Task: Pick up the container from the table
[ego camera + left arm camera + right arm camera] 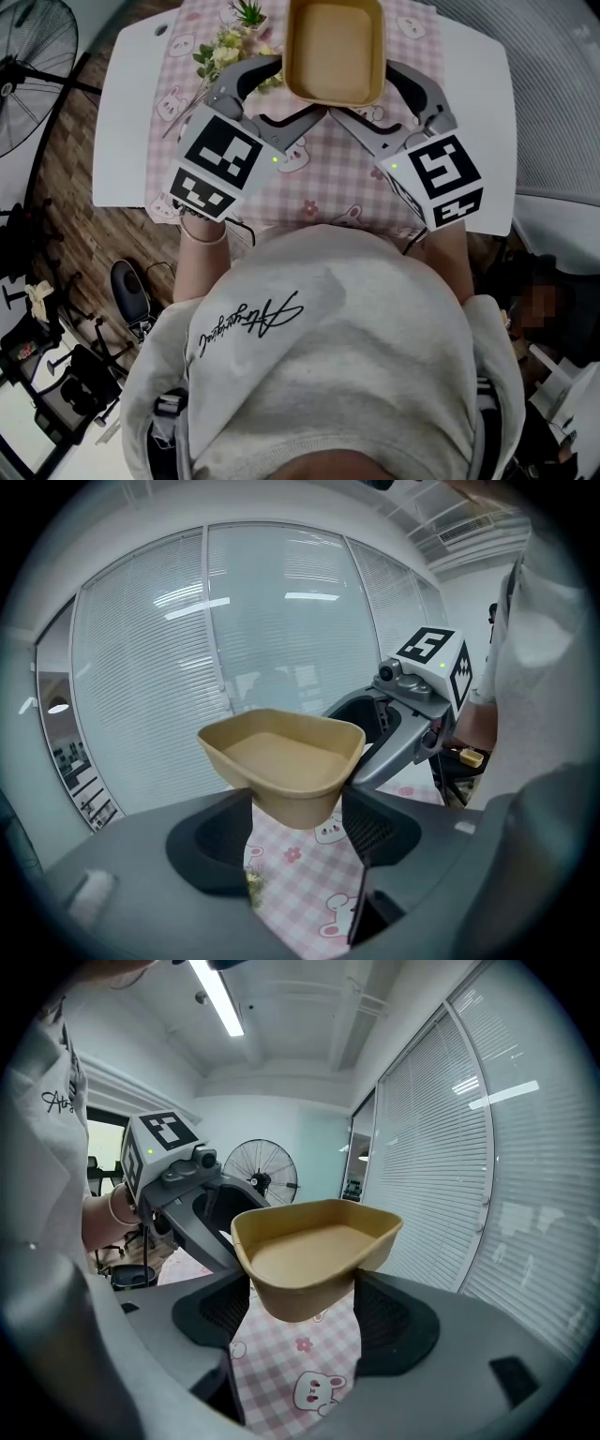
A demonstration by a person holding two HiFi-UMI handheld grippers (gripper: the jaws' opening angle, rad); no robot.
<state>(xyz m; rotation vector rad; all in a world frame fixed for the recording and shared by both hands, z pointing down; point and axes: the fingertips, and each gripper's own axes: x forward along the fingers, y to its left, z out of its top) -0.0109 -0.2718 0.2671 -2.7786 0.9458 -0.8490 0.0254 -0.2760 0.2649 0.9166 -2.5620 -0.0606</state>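
Observation:
A tan, empty, rounded-rectangle container [335,49] hangs in the air above the table, gripped from both near corners. My left gripper [300,92] is shut on its left corner, and my right gripper [361,94] is shut on its right corner. In the left gripper view the container [281,757] sits wedged between the dark pads of the left gripper [298,817], with the right gripper's arm [403,724] behind it. The right gripper view shows the container [314,1241] in the right gripper [300,1302], the left gripper [187,1194] beyond.
Below lies a white table [122,141] covered by a pink checked cloth with rabbit prints [319,178]. A small bunch of flowers and greenery [234,42] stands on the cloth by the left gripper. A floor fan [28,66] stands left of the table.

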